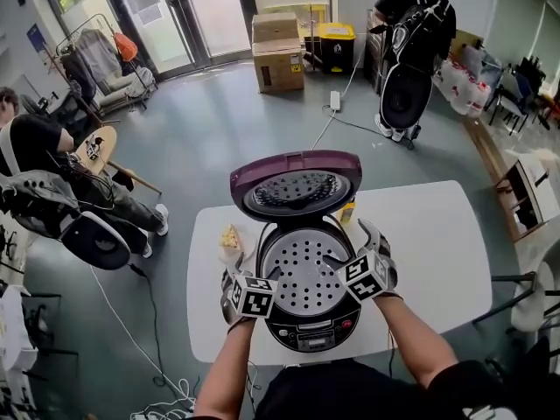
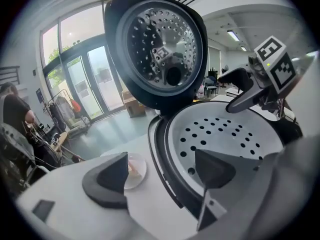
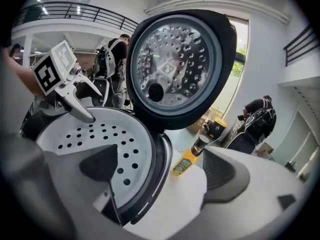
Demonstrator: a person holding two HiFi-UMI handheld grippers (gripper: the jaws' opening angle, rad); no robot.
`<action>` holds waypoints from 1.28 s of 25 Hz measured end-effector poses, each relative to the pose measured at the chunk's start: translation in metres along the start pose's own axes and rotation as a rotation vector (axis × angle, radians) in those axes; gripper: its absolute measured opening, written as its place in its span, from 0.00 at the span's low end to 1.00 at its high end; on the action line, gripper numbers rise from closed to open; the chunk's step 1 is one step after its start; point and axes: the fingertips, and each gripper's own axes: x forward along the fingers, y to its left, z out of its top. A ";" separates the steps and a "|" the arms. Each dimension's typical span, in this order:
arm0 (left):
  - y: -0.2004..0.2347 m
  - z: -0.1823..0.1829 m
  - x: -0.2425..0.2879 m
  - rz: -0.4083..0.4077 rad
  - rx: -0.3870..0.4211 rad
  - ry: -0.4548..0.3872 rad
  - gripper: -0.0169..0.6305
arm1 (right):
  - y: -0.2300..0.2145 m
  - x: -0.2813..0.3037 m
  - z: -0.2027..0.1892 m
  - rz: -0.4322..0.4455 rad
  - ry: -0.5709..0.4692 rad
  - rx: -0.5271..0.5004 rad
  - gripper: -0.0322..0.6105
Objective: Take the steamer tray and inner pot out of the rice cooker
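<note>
On the white rectangular table (image 1: pixel 437 234), the head view shows the round white perforated steamer tray (image 1: pixel 302 274) seated in the open black-and-maroon rice cooker (image 1: pixel 306 331). The left gripper (image 1: pixel 238 278) is at its left rim and the right gripper (image 1: pixel 354 245) at its right. The left gripper view shows empty jaws well apart, straddling the rim, with the tray on the inner side. The right gripper view shows wider, empty jaws straddling the opposite rim.

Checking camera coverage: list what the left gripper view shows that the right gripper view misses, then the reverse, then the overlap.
Left gripper view only: a small white dish beside the rice cooker. Right gripper view only: a yellow bottle beside the cooker. Both: the raised lid and the perforated steamer tray sitting in the cooker.
</note>
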 end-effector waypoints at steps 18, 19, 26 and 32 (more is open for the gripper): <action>0.001 0.003 0.020 -0.021 0.046 0.037 0.56 | 0.019 0.038 -0.017 0.071 0.111 -0.114 0.42; 0.001 0.003 0.021 -0.023 0.048 0.037 0.55 | 0.019 0.039 -0.017 0.068 0.112 -0.118 0.42; -0.003 0.004 0.020 -0.016 0.071 0.038 0.50 | 0.017 0.035 -0.012 0.049 0.091 -0.137 0.40; -0.006 0.003 0.019 -0.026 0.076 0.026 0.45 | 0.023 0.036 -0.014 0.041 0.095 -0.167 0.31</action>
